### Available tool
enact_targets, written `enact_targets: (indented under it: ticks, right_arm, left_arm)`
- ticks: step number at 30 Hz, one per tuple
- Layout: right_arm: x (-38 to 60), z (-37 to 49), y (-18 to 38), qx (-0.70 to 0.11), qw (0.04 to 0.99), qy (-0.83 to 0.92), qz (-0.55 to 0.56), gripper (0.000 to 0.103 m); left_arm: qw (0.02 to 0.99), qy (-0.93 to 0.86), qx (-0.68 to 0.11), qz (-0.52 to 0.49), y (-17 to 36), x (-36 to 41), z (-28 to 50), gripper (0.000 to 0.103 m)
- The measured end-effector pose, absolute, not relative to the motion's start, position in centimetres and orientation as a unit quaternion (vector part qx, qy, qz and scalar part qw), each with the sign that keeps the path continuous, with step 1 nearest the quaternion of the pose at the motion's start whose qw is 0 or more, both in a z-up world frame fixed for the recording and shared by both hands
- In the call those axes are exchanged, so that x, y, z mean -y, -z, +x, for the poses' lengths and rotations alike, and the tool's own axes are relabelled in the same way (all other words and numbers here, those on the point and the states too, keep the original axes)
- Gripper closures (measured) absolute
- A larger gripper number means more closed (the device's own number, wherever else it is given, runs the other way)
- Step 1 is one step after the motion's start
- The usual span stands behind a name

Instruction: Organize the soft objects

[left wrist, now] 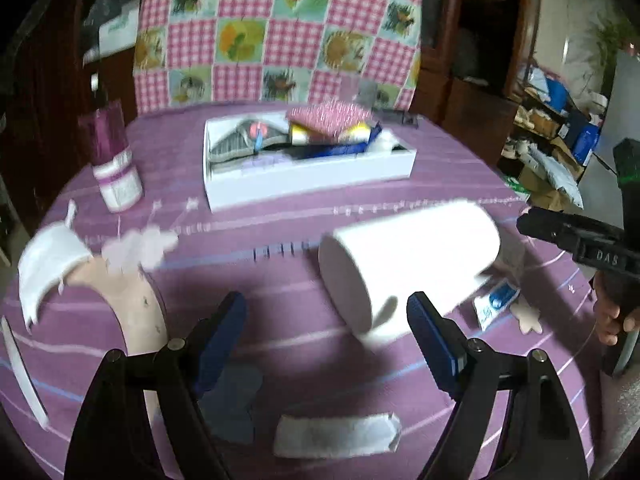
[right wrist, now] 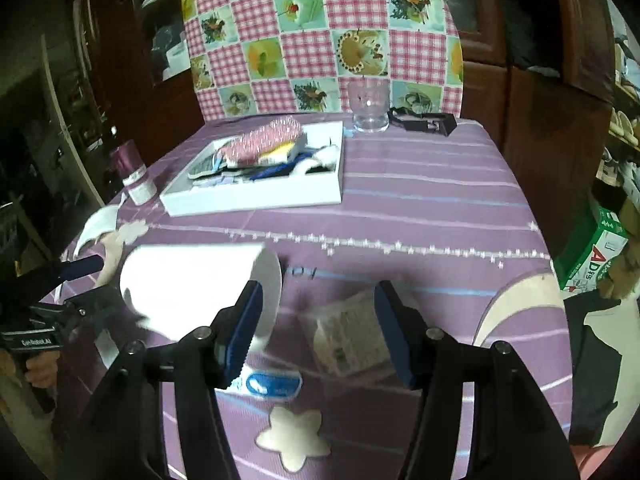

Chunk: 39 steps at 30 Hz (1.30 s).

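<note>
Left tool (left wrist: 326, 322) gapes near white roll (left wrist: 408, 264); tissue packet (right wrist: 352, 330) beside.

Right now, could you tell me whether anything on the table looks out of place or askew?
Yes. The large white paper roll lies on its side on the purple striped tablecloth, partly over a small white-and-blue packet, not in the white rectangular tray, where other items are piled unevenly.

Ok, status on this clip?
Left tool open, right tool open, both empty. Paper roll lying on table, unheld. White tray behind it, part-filled.
</note>
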State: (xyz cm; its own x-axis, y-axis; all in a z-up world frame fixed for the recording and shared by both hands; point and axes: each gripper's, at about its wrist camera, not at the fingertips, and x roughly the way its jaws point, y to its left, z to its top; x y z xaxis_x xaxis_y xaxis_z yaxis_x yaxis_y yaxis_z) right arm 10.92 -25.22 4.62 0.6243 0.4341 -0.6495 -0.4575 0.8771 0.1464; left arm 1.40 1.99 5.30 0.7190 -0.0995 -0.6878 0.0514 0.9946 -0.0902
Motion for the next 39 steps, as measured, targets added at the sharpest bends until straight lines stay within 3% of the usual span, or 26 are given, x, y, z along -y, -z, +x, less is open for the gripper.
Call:
enact_targets:
  ticks: [16,18,20,23,28,31,39]
  right_arm:
    - [25.3,12.4,-1.8,-0.423,0.885,-0.19,-0.031,0.044]
    - [24.8,12.6,-1.0,-0.434,0.881,-0.184,-0.044,0.039]
    - [23.8,12.4,-0.6,-0.429,0.883,-0.173,-0.077,0.021]
    - [23.6,12.3,-0.3,-0.426,0.882,-0.185,-0.078,0.012]
    - [23.6,12.5,-0.1,-0.429,0.879,-0.19,-0.082,0.007]
    - [23.3,12.6,0.0,-0.433,0.875,-0.198,-0.087,0.001]
    - [23.0,12.5,-0.1,-0.432,0.875,-0.198,-0.091,0.0]
  left_arm:
    - [0.909,0.061,-0.412,0.025,-3.0,1.3,1.2,0.02]
    - [0.907,0.064,-0.415,0.034,-2.7,1.8,1.0,0.02]
    - [0.904,0.065,-0.42,0.042,-2.5,2.2,1.1,0.02]
    - [0.897,0.054,-0.435,0.056,-1.6,2.6,1.4,0.017]
    - [0.896,0.03,-0.441,0.04,-1.3,2.0,1.8,0.0]
    - [0.892,0.033,-0.45,0.015,-1.1,1.4,2.1,0.0]
    - [0.892,0.032,-0.45,0.016,-1.0,1.4,2.1,0.0]
